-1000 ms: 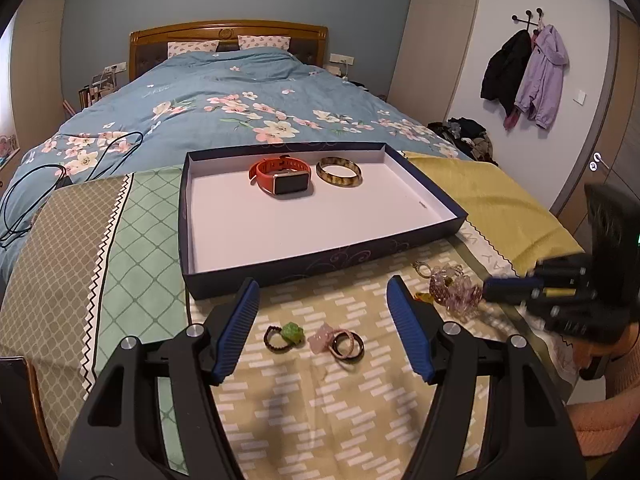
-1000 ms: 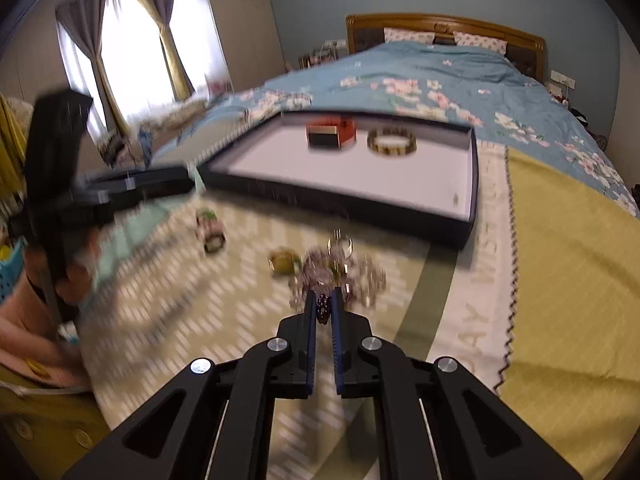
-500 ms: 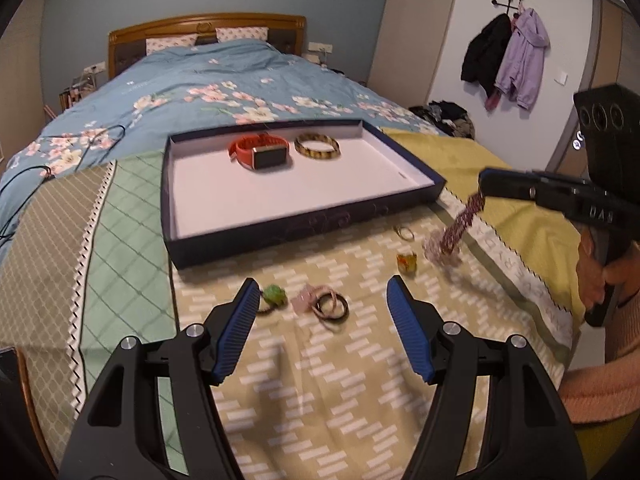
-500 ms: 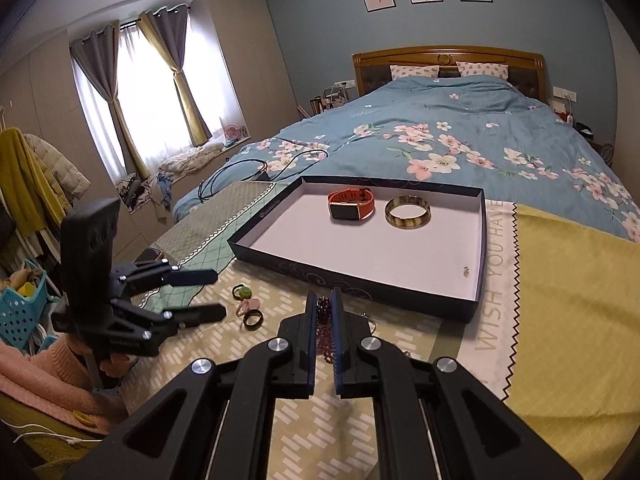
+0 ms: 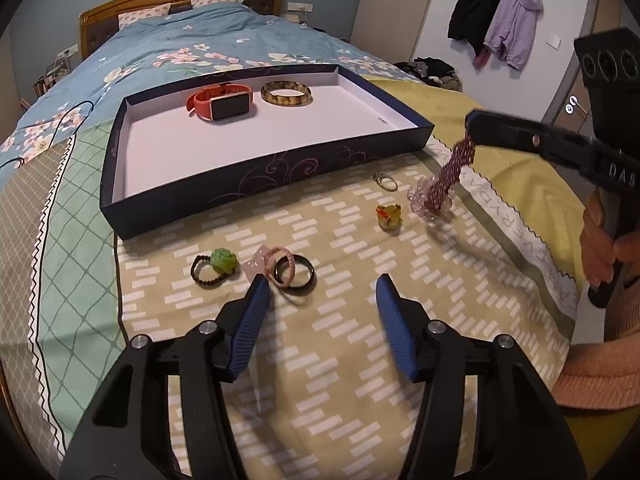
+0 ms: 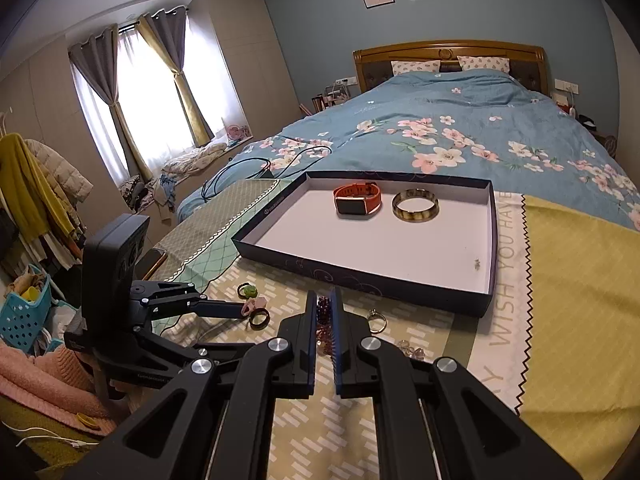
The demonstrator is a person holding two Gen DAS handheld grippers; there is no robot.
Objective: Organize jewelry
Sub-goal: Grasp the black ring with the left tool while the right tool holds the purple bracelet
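Right tongs [image 6: 323, 316] are clamped on a purple beaded bracelet [image 5: 454, 168], its lower end still touching the bed beside the box [image 5: 256, 178]. Left tongs [image 5: 320, 298] are closing with nothing between them, just short of the black ring [image 5: 299, 274]. Only the watch [image 5: 220, 102] and bangle [image 5: 286, 94] are boxed, so I'd say most is left.

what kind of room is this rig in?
A lived-in home bedroom, almost certainly. A bed with a wooden headboard and floral duvet fills the room, curtains hang at the window, and jackets hang on wall hooks. The jewelry tray sits on the bed itself.
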